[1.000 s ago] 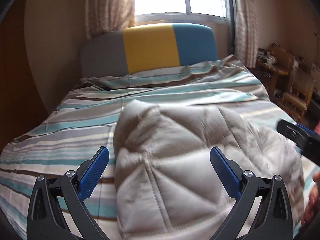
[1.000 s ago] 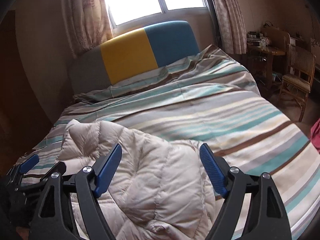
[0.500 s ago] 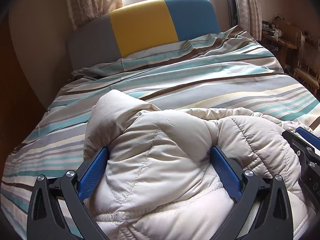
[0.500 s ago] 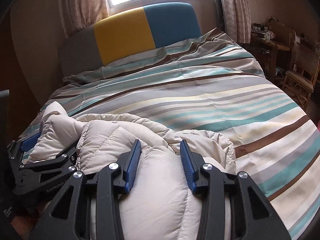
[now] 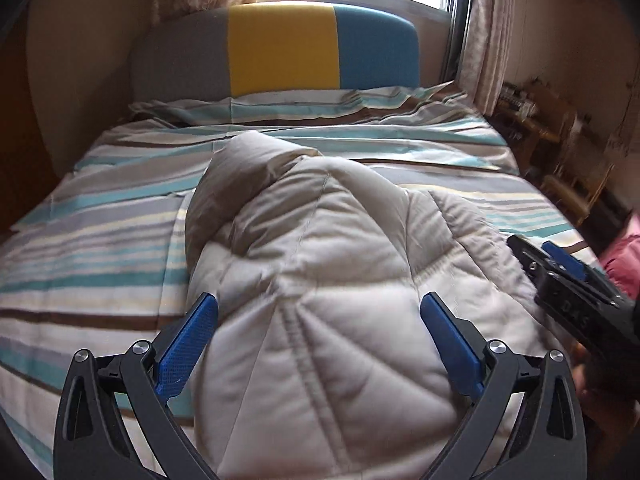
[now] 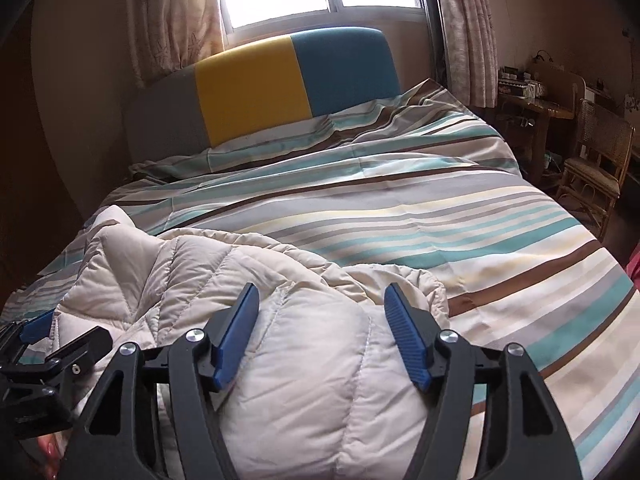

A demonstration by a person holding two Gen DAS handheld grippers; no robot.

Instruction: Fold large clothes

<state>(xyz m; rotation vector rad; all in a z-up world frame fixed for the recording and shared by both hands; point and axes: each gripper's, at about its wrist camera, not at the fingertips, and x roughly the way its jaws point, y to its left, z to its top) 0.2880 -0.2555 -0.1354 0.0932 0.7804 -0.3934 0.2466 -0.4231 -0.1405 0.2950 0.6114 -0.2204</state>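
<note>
1. Looking down my left gripper (image 5: 318,340), I see its jaws spread wide with nothing pinched; the beige quilted jacket (image 5: 320,280) bulges up between the blue pads and runs ahead of them toward the headboard (image 5: 280,52)
2. My right gripper (image 6: 320,334) is parted to about half its reach, straddling a puffy panel of the same jacket without biting it, as far as I can judge; the padding swells up between the pads
3. The jacket lies bunched on the striped bedspread (image 6: 440,220), directly under and ahead of both claws, with its bulk off to the left of my right claw and a loose ridge just beyond its tips
4. I judge the step in hand to be getting a fresh hold on the near hem so the jacket can be flattened or doubled over, and the folding looks early, since the fabric is heaped rather than squared
5. To do it well I want to bite an edge or a seam line, not the middle of a puffed panel, because slick filled fabric may squeeze out of the pads
6. I plan to keep both claws level with each other and well apart, so the fold line stays straight
7. I mean to lift only enough to clear the bedspread, or it may drag up too
</note>
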